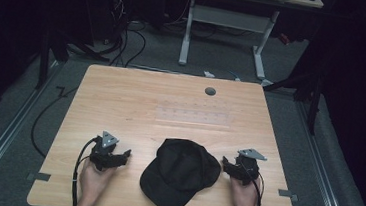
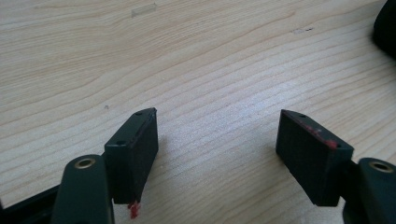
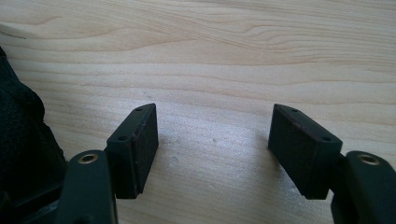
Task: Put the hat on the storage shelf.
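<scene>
- A black fabric baseball cap (image 1: pixel 181 172) lies flat on the light wooden table (image 1: pixel 170 107), near the front edge, brim toward the person.
- The left gripper (image 1: pixel 125 154) rests on the table well left of the cap, jaws spread wide over bare wood.
- The right gripper (image 1: pixel 224 161) sits just beside the cap's right edge, jaws released, nothing between them.

A black cap (image 1: pixel 181 173) lies on the wooden table (image 1: pixel 121 97).

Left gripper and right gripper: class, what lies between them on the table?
In the high view, a black cap lies between the left gripper and right gripper.
</scene>
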Demonstrator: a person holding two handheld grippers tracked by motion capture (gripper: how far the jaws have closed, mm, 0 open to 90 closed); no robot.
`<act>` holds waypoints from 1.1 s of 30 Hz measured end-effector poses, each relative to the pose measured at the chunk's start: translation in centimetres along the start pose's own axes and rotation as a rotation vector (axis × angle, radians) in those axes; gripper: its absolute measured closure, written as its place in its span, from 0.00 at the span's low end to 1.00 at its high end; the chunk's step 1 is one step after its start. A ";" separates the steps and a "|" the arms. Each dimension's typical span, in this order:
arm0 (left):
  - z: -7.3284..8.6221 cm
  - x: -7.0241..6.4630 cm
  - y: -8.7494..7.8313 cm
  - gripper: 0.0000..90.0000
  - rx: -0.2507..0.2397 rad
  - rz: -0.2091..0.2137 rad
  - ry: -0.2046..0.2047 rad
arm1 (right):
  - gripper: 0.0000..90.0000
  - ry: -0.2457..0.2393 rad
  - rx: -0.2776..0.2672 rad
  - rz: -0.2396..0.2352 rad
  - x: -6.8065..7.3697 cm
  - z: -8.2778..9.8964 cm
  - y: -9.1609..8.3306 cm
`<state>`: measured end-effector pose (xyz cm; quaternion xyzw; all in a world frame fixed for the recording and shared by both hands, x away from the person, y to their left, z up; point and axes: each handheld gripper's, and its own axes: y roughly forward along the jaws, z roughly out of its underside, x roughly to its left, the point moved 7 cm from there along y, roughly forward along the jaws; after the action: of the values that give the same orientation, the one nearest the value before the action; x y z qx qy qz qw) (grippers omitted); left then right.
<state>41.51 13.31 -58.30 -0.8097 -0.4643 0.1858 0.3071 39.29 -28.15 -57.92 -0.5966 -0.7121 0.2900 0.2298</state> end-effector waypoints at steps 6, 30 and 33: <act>0.0 0.0 0.0 0.32 0.001 0.002 0.001 | 0.37 0.000 0.000 0.000 0.0 0.0 0.0; 0.0 0.0 0.0 0.32 0.001 0.003 0.001 | 0.44 0.013 -0.015 -0.010 -0.3 0.1 -0.3; 0.0 0.0 0.0 0.32 0.000 0.003 0.000 | 0.45 0.009 -0.028 -0.014 -0.2 0.2 -0.5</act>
<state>41.49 13.29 -58.31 -0.8103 -0.4631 0.1862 0.3071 38.84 -28.45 -57.68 -0.5962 -0.7191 0.2758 0.2266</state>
